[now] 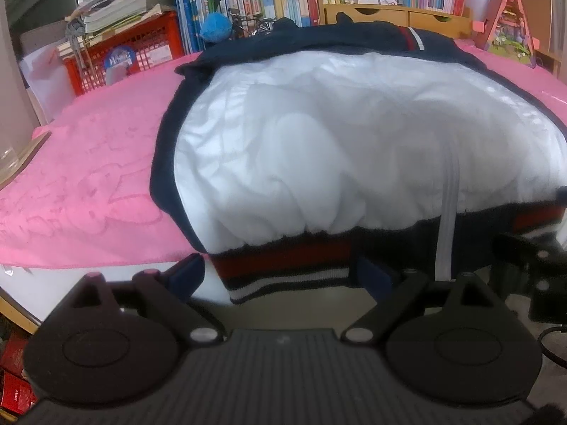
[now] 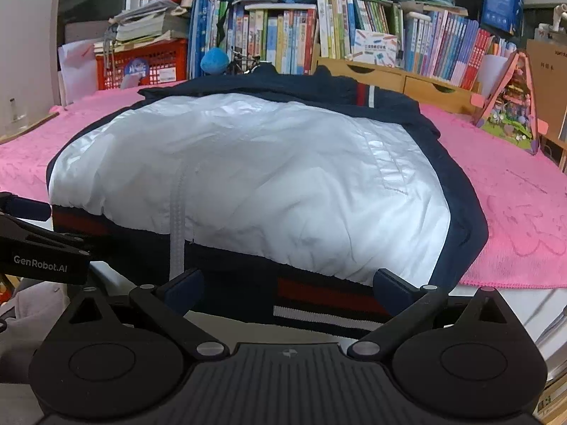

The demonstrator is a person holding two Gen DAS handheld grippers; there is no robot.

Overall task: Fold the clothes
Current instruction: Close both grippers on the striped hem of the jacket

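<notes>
Jacket (image 1: 319, 134), white with navy trim, lies mid-frame on pink towel (image 1: 88, 163) over the counter. Left tongs (image 1: 280, 276) and right tongs (image 2: 287, 290) both open, straddling striped hem (image 2: 319, 301).

Crowded bookshelves (image 2: 283, 35) (plush toys on top) back a table under pink cloth (image 1: 88, 177).

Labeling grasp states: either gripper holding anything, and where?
Nothing held. Left gripper and right gripper are both open, fingers either side of the jacket hem, not closed on it.
</notes>
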